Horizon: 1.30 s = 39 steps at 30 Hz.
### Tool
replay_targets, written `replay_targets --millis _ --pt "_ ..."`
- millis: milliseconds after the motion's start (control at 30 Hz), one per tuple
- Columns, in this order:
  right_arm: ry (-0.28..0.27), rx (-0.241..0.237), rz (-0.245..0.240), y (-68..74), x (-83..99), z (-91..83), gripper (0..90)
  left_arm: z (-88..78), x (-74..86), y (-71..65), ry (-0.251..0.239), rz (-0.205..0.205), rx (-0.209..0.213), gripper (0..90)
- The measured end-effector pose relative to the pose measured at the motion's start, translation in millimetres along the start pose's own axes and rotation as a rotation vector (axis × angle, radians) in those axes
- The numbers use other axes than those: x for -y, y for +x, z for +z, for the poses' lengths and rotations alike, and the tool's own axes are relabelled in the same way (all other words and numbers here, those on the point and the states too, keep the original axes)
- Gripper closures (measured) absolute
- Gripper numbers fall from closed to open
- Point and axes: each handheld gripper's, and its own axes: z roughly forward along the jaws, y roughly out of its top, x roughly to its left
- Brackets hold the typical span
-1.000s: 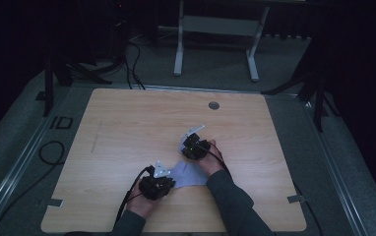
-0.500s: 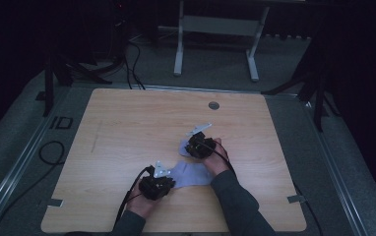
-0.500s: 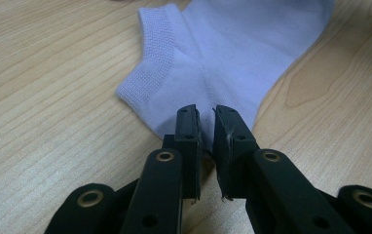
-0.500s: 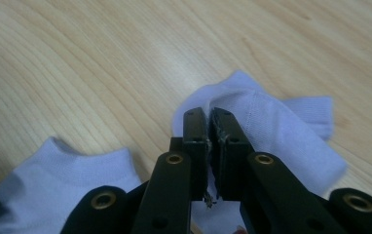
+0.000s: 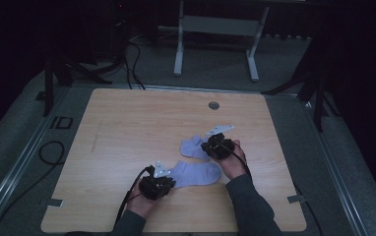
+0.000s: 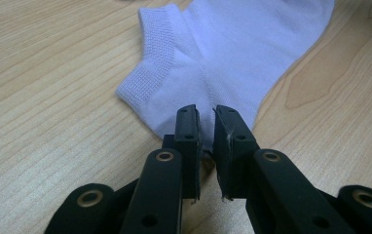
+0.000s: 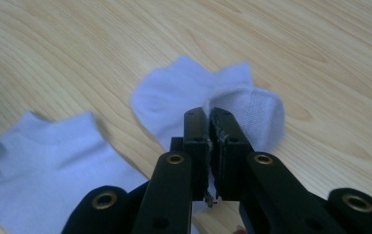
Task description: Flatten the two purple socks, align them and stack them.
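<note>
Now both grippers pinch: left gripper [image 6: 204, 131] clamps the heel edge of the near pale lilac knit ankle sock [image 6: 232, 53], right gripper [image 7: 209, 134] clamps the far matching sock's [image 7: 184, 95] ribbed cuff. Keep both clenched; lift cuff cleanly off the wooden table [image 5: 127, 128].

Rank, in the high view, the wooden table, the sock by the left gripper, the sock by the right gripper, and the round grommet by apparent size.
1. wooden table
2. near sock
3. far sock, partly hidden under the right gripper, so unsure
4. grommet
</note>
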Motion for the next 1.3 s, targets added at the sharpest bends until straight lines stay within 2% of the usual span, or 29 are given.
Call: replay_targets --millis 267,467,700,767,900,967,1033,1100,1200,1300 --pt "0.007 0.029 0.050 -19.6 17.1 -11.0 85.7 0.1 0.0 0.4 0.000 -0.001 0.003 80.1" --pt "0.014 0.031 0.097 -30.8 30.4 -13.9 85.7 0.2 -0.1 0.6 -0.001 -0.001 0.004 80.1" --pt "0.032 0.059 0.123 -40.3 44.5 -16.2 83.7 0.1 -0.2 0.9 0.001 0.002 0.005 80.0" --pt "0.039 0.081 0.120 -42.6 47.4 -17.4 79.9 0.1 -0.2 0.8 0.002 0.001 0.005 80.0" --pt "0.052 0.138 0.132 -47.5 52.4 -23.6 65.1 0.2 -0.2 0.7 0.001 0.000 0.005 80.0" --pt "0.042 0.160 0.152 -50.5 52.3 -28.0 56.4 0.2 -0.2 0.6 0.002 0.000 0.005 80.0" --pt "0.026 0.171 0.179 -52.9 50.2 -32.0 51.6 0.2 -0.3 0.7 0.002 0.001 0.004 80.0" --pt "0.010 0.185 0.183 -53.5 46.3 -34.9 48.2 0.6 -0.3 0.4 -0.003 -0.004 0.004 80.0" --pt "-0.003 0.185 0.154 -49.3 37.6 -35.0 45.9 0.6 -0.4 0.5 -0.001 -0.002 0.004 79.9" --pt "-0.010 0.164 0.113 -41.4 28.2 -31.0 45.5 0.5 -0.4 0.5 -0.001 -0.001 0.004 79.8"
